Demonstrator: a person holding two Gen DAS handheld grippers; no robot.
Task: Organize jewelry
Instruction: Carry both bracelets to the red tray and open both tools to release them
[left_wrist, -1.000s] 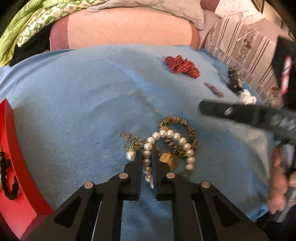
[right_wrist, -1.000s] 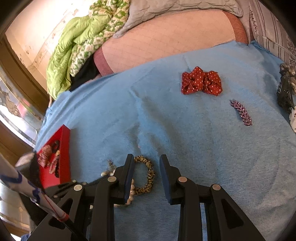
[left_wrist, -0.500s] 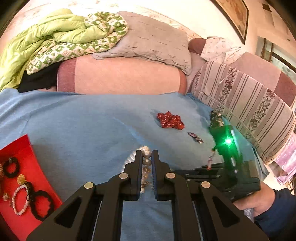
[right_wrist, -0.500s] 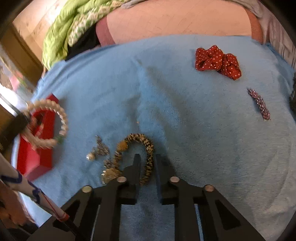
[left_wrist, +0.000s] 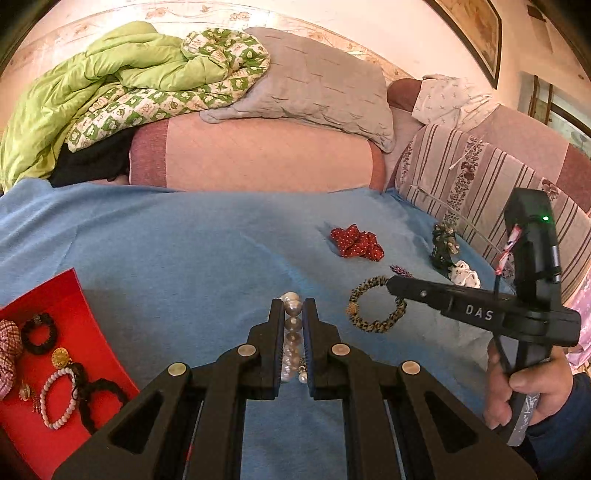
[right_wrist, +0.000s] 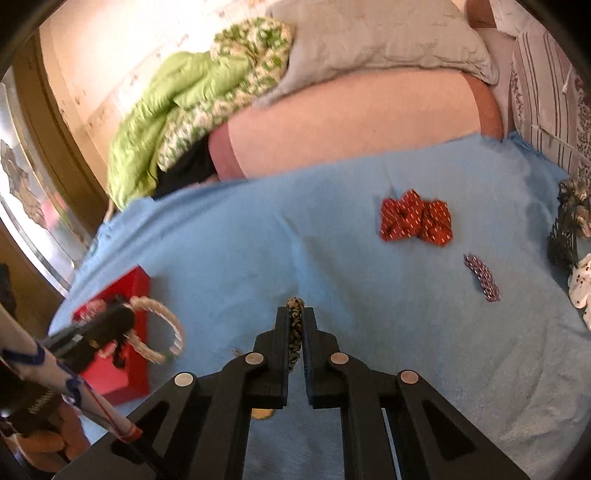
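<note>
Tray (left_wrist: 79, 295): sitting at eight o'clock, holding bracelets (left_wrist: 59, 398) and hair ties (left_wrist: 38, 334).
Left gripper (left_wrist: 293, 312): gripping pearls (left_wrist: 292, 321), angling down.
Right gripper (right_wrist: 295, 314): pinching leopard band (right_wrist: 294, 325).

The left gripper (left_wrist: 293, 314) is being held pointed forward and downward, its jaws clamped on a pearl bracelet (left_wrist: 291, 332). The right gripper (right_wrist: 295, 317) is being angled downward likewise, its jaws pinched on a leopard-print band (right_wrist: 294, 332). Its handle is being gripped by a hand (left_wrist: 528, 391).
</note>
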